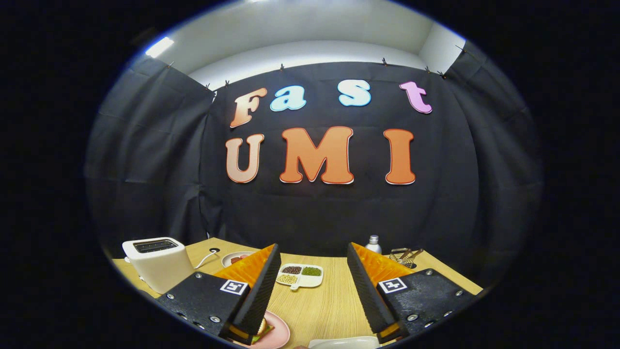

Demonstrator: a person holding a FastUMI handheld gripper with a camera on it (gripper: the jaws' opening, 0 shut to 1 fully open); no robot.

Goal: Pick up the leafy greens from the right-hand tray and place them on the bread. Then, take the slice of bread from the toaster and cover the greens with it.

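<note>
The hand-held gripper (310, 286) is showing two wedge-shaped fingers (259, 291) with ribbed inner faces, standing apart. Each is sitting in a textured dark housing that is carrying silver screws and a square black-and-white marker, seemingly a tracking tag.

- Table (329, 300): light wood-look top with fine straight grain, smooth and matt.
- Toaster (157, 264): smooth casing, looks like plastic, soft satin sheen.
- Gripper (310, 295), fingers spread wide apart with nothing held: finger (259, 291) faces finely ribbed; the bodies behind are matt, grainy plastic with shiny metal screws.
- Divided dish (300, 277): smooth, glossy, holding dry beans.
- Plate (278, 334) near the left finger: smooth, glossy.
- Bottle (373, 244): brushed metal look.
- Booth wall (160, 160): matt cloth, creased.
</note>
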